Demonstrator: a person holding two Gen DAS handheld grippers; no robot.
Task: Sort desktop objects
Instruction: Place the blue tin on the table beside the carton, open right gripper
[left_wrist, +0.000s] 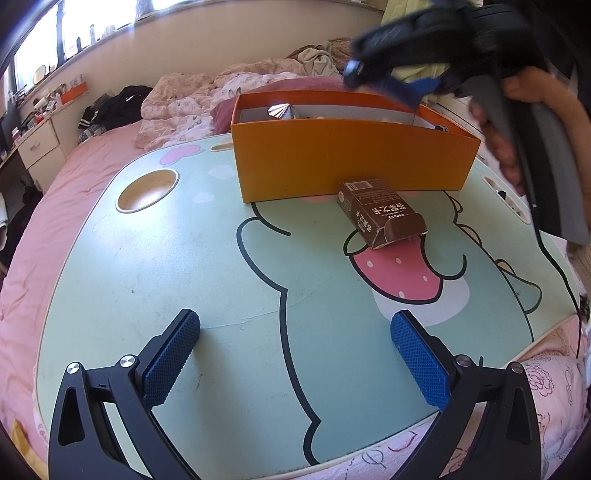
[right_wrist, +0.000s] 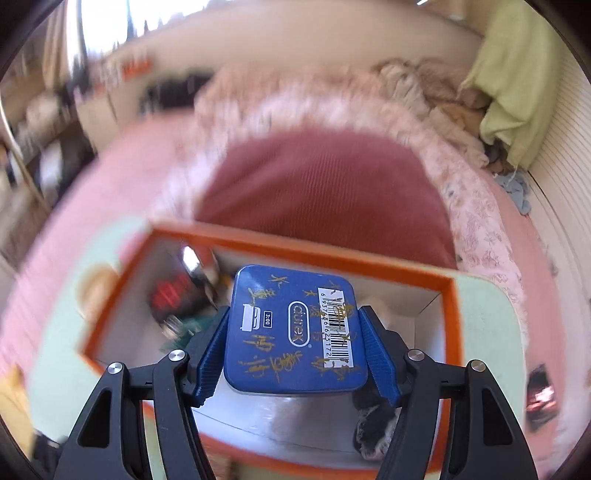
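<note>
On the far left, a round recessed cup holder (left_wrist: 147, 190) is being shown sunk into the pale green cartoon-printed lap table (left_wrist: 147, 277), which is being supported on a pink bedspread (left_wrist: 55, 229). The left gripper (left_wrist: 295, 352) is being held low over the table's near edge, its blue-padded fingers spread wide with nothing between them. Ahead of it, a brown printed cardboard carton (left_wrist: 380, 212) is being left lying on its side, just in front of the open orange cardboard box (left_wrist: 347, 162) and perhaps touching the box's front wall. Further right, the right gripper (right_wrist: 293, 349) is being held above the box interior (right_wrist: 428, 314) — its fingers are being pressed against both edges of a blue rounded-rectangular tin with gold markings and a barcode label (right_wrist: 291, 332). Beneath the tin, blurred items are being glimpsed in the box: a shiny metallic piece (right_wrist: 194, 264), something red and dark (right_wrist: 171, 295), and a black-and-white object (right_wrist: 373, 428) — none of them touching the tin as far as can be told.
</note>
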